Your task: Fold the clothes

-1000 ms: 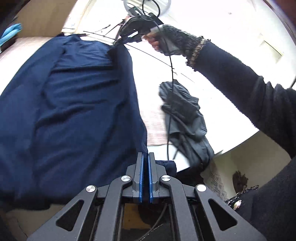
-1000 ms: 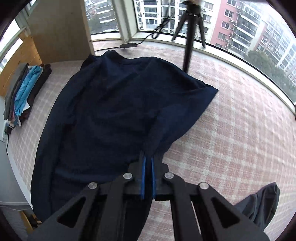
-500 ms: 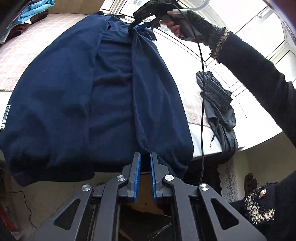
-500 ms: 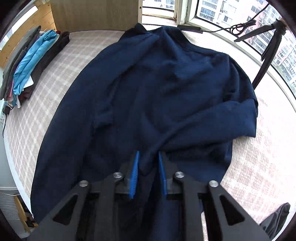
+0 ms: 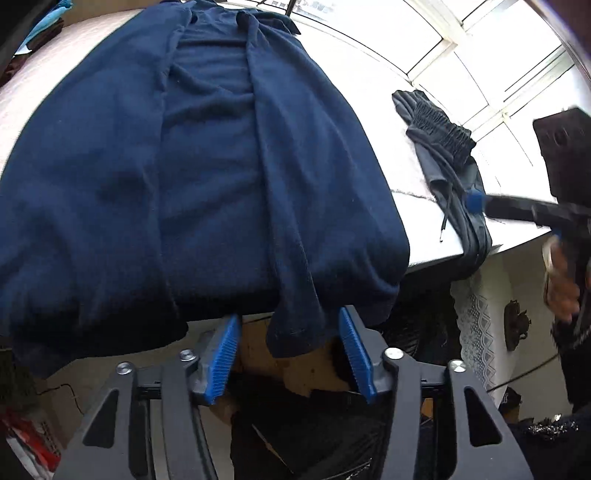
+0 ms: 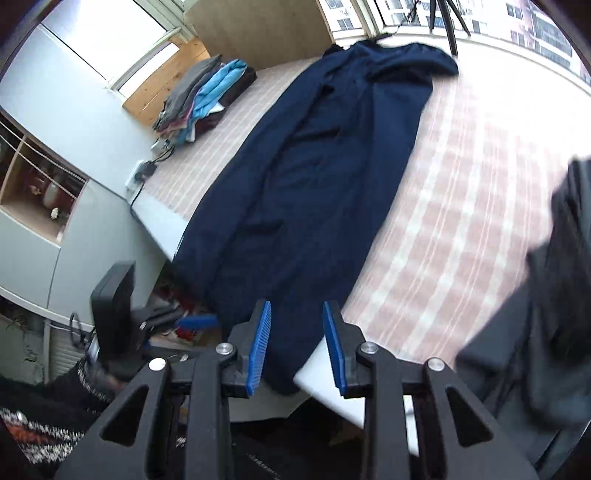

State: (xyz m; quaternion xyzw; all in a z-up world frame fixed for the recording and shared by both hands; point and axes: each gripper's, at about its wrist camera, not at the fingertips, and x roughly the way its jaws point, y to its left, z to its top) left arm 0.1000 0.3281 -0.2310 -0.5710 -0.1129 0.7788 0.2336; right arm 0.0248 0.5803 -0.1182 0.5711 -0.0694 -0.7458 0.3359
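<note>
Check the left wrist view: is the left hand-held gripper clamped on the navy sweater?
No, the left hand-held gripper stands open, the navy sweater hem hanging loose between its blue pads.

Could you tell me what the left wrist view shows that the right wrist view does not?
Only the left wrist view shows the lace cloth hanging below the table edge. Only the right wrist view shows the stack of folded clothes, the tripod and the buildings outside. Both show the navy sweater with its sides folded in, on the checked cover, and the dark grey garment beside it.
</note>
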